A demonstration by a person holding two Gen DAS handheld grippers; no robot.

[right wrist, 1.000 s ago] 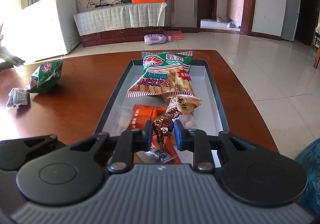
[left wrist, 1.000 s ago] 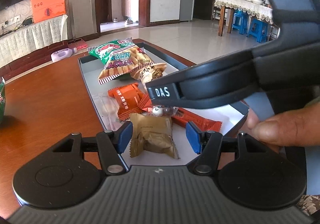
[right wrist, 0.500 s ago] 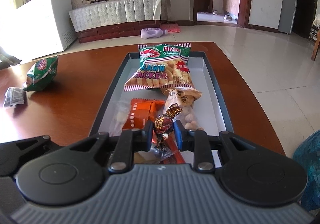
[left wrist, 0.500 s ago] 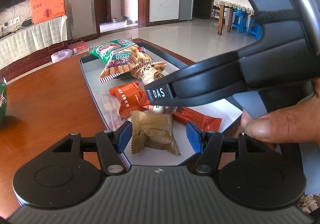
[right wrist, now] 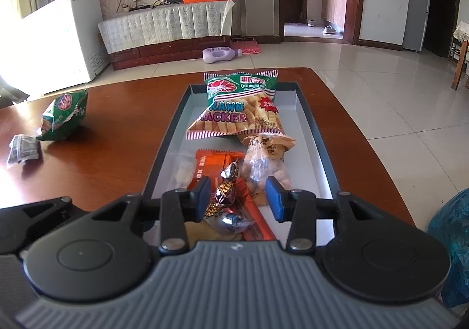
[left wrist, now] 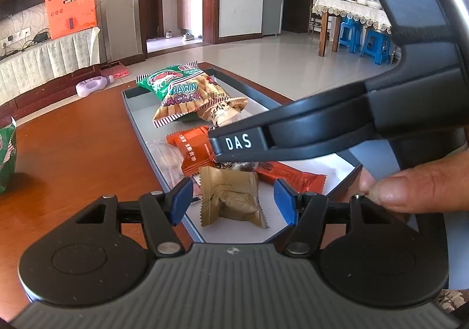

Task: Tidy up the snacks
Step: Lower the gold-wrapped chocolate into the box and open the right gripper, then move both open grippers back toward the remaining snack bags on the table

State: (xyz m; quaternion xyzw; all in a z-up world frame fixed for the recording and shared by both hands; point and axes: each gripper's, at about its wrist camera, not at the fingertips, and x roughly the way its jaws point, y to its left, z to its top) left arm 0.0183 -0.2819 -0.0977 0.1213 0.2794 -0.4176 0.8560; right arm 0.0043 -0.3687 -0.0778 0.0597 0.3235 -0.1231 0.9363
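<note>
Two grippers over tray (right wrist: 315,135): right gripper (right wrist: 238,198) just parted, releasing foil candy (right wrist: 225,192), light and crinkly, best pinched mid-body; left gripper (left wrist: 233,201) stood apart.

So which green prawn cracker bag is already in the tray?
The flat prawn cracker bag at the tray's far end; the other green bag sits on the table outside it.

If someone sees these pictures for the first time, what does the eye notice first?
Probably the green prawn cracker bag, lying at the far end of the grey tray on the brown table. Next, the right gripper, whose jaws have just been opening, with a foil-wrapped candy loose between them.
</note>
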